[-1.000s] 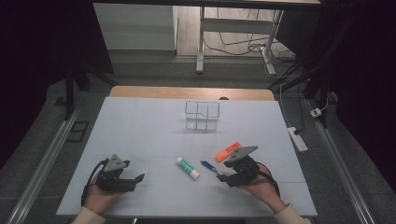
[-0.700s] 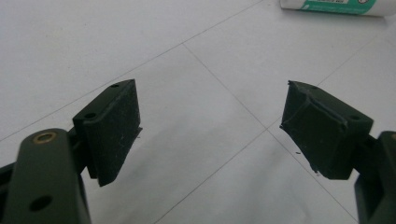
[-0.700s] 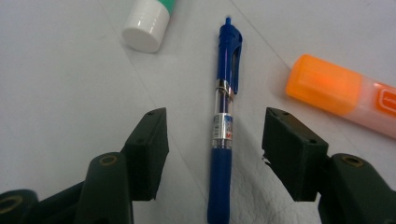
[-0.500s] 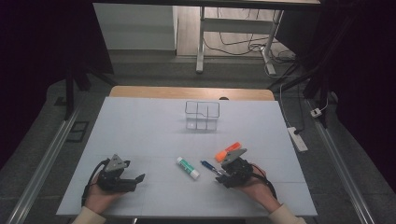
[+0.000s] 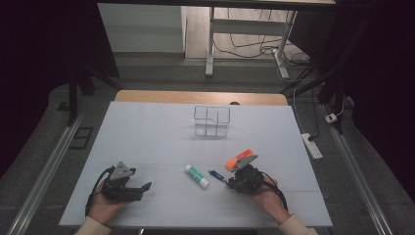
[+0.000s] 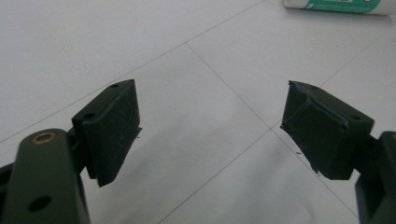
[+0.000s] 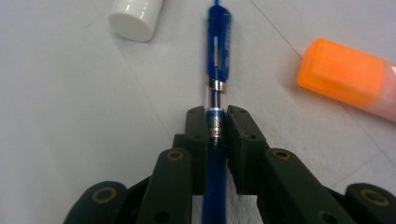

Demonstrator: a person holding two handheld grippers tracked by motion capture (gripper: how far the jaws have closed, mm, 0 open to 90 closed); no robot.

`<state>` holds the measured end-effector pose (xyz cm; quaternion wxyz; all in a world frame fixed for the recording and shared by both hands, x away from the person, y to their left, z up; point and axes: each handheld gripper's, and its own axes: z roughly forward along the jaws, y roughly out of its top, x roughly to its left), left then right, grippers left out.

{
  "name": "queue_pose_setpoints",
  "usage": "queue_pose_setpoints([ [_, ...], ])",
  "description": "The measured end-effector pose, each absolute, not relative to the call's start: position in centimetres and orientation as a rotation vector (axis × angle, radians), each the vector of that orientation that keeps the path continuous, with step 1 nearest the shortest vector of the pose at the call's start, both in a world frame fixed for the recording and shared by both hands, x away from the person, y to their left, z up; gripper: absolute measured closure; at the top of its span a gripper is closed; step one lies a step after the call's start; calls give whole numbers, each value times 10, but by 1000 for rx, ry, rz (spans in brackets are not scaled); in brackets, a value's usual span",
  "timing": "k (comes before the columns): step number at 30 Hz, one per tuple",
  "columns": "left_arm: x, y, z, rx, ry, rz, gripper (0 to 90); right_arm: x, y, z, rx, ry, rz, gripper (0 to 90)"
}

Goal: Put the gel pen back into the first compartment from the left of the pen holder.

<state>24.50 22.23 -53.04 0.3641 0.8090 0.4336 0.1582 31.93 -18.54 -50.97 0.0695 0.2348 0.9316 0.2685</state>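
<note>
Close-up, right gripper (image 7: 217, 140) fingers just closing on unlabelled blue pen (image 7: 218, 51)

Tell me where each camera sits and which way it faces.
High view: above the person's side, looking forward and down on the table; both hands, left tool, right tool.
Left gripper view: on the left tool, looking along its open jaws at bare table.
Right gripper view: on the right tool, its jaws, just closing, clamp the blue pen.
Shared: the glue stick; the orange marker.
</note>
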Motion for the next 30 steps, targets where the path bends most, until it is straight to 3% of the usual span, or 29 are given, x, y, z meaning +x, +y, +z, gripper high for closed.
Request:
queue_pose_setpoints([
  [30, 245, 219, -528, 2087, 1097, 423, 192, 322, -201, -482, 762, 2681, 1101, 792],
])
